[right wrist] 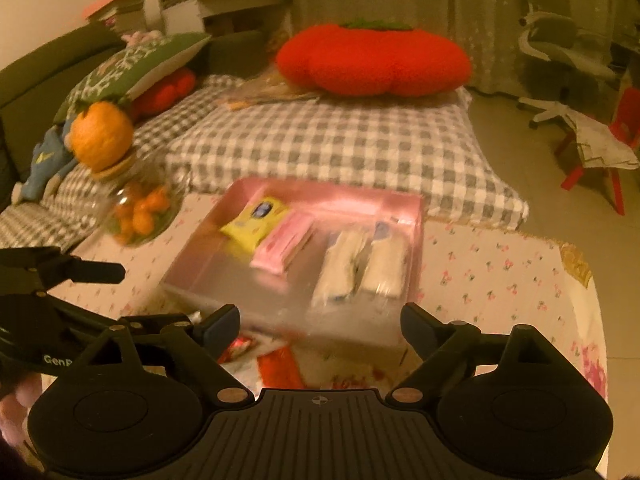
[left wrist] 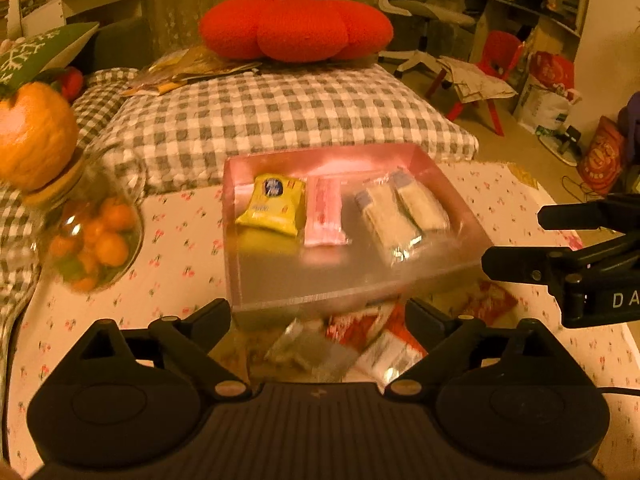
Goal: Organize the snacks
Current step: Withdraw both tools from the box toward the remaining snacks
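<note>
Far left on the surface (left wrist: pixel 180 240) (cherry-print cloth) we see a glass jar (left wrist: pixel 94 236) w/ small orange fruits inside, a cork lid and an orange fruit-shaped topper (left wrist: pixel 34 136).

Center: clear pink tray (left wrist: pixel 460 216), sitting on the surface. Inside it, L to R along the far part: yellow snack pack (left wrist: pixel 274 210), pink snack pack (left wrist: pixel 325 212) just beside it, then two white snack bars (left wrist: pixel 400 216) side by side. Near part of the tray floor is bare.

Near edge of tray, between tray and camera: loose wrappers (left wrist: pixel 360 344) on the surface, red/white and silver-ish; blurred, so we can't tell how many.

Left hand-held gripper (left wrist: pixel 318 316): jaws wide apart, nothing between them, hovering above the loose wrappers just near the tray's near wall. In the right wrist view it shows at the left edge (right wrist: pixel 100 280), also spread.

Right hand-held gripper (right wrist: pixel 320 326): jaws wide apart, holding nothing, just near the tray's near-right corner. It enters the left wrist view from the right (left wrist: pixel 516 240).

Beyond the surface: checked bedding (left wrist: pixel 280 120) w/ a big red tomato-shaped cushion (left wrist: pixel 296 26) at the far end. Far right: red small chair (left wrist: pixel 496 64) on the floor.
</note>
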`<action>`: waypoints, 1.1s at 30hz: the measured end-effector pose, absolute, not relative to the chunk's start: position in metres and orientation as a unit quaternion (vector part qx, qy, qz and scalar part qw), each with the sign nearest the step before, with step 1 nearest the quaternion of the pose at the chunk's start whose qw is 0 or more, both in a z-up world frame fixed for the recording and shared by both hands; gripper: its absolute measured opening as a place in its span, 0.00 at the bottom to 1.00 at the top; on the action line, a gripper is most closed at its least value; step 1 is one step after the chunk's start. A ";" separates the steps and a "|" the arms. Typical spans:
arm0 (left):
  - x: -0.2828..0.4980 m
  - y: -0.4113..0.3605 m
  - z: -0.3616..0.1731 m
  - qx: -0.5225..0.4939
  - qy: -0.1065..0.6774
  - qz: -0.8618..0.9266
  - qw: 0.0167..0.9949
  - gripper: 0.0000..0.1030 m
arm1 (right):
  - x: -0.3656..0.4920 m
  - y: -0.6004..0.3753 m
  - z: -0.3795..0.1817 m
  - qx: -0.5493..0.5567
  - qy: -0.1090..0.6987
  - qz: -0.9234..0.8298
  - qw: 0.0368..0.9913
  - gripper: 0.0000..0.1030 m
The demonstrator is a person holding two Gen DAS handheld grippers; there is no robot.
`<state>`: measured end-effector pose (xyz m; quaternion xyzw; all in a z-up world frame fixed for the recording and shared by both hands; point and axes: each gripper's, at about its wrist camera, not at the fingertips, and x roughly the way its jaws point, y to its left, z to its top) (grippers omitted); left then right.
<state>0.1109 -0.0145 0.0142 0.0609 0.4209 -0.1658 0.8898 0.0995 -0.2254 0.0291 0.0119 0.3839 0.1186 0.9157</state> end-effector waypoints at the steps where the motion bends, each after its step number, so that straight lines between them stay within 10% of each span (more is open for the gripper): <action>1: 0.107 -0.013 0.013 0.060 0.424 -0.163 0.889 0.92 | 0.095 -0.224 0.028 0.009 0.385 0.121 0.915 0.87; 33: 0.037 0.059 -0.038 0.038 0.459 -0.130 0.878 0.95 | -0.006 -0.145 -0.045 -0.122 0.413 0.341 0.836 0.87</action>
